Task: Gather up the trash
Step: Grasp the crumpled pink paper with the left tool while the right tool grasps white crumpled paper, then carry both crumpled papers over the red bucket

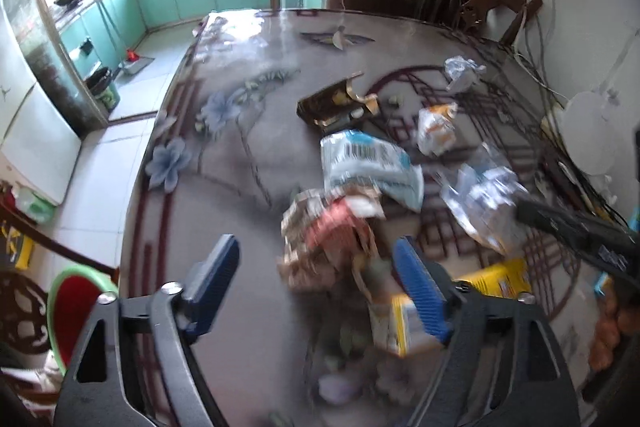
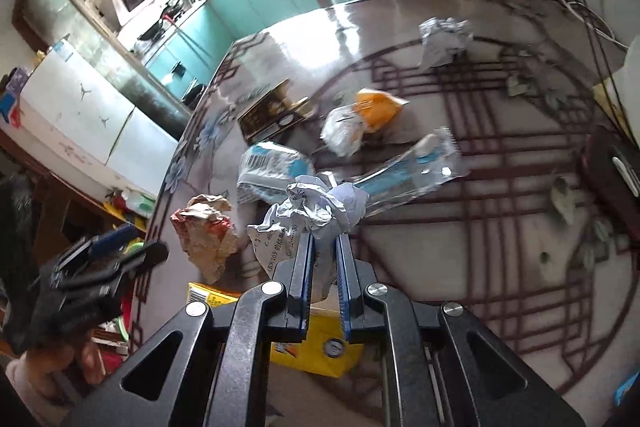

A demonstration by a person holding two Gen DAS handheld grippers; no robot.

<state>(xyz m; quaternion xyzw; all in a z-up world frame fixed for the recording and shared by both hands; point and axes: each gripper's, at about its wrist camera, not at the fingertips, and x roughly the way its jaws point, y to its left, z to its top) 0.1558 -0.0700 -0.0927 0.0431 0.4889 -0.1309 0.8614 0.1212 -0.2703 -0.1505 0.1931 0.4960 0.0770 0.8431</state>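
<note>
My right gripper is shut on a crumpled white printed paper and holds it above the patterned round table. My left gripper is open and empty, low over the table, with a crumpled red-and-tan wrapper just ahead between its fingers. That wrapper also shows in the right wrist view. More trash lies on the table: a white-and-blue bag, a dark gold box, a yellow box, an orange-and-white wrapper, a clear plastic packet and a crumpled white paper.
A green-rimmed red basin sits below the table's left edge. Cables and a white round object crowd the table's right side by the wall. A wooden chair stands behind the table. The left gripper appears at the left of the right wrist view.
</note>
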